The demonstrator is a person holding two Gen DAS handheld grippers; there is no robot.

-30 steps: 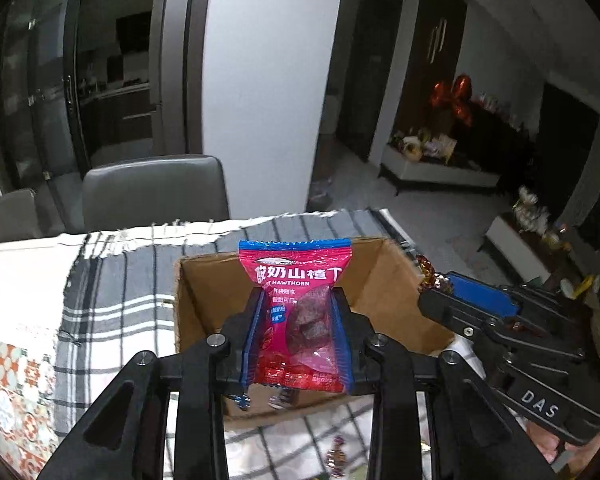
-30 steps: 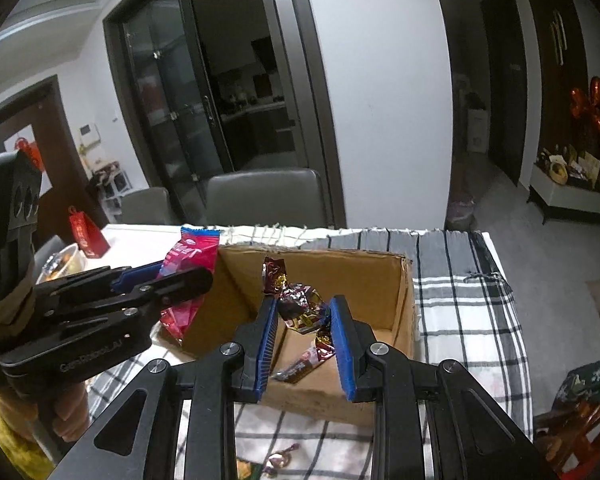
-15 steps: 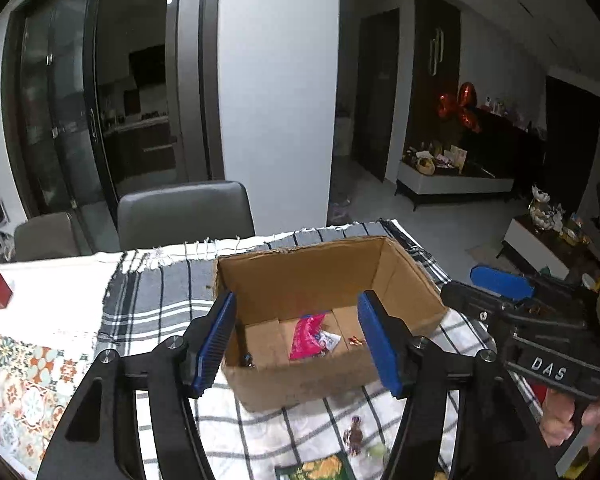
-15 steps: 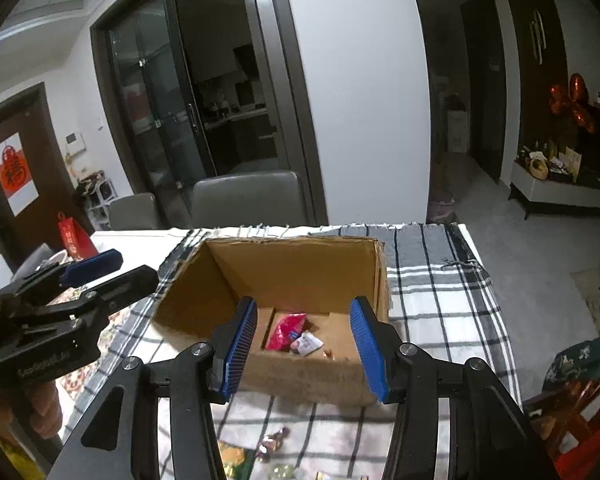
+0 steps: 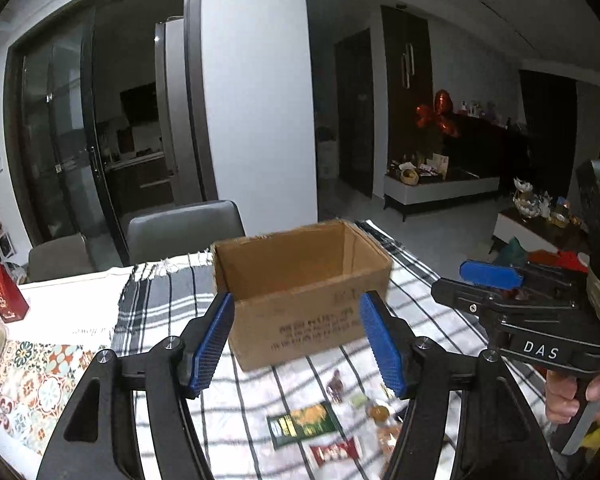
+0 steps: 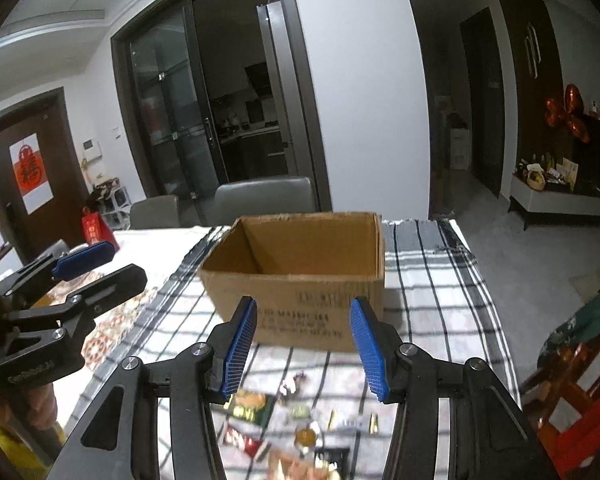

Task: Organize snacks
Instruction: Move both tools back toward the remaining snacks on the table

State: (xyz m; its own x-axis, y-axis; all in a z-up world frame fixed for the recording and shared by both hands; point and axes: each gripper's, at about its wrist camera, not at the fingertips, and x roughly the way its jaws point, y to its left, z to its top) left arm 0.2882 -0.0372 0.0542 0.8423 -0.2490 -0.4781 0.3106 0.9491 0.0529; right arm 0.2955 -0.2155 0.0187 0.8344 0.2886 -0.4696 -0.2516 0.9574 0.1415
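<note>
Both claws, the left gripper (image 5: 296, 340) and right gripper (image 6: 302, 346), are hovering wide and empty above loose snacks (image 6: 252, 402) lying before the cardboard box (image 6: 300, 276), seemingly readying another pick.

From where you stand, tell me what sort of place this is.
Most likely a home dining area: a table under a checked cloth, grey dining chairs behind it, and glass sliding doors that seem to open onto a kitchen.
</note>
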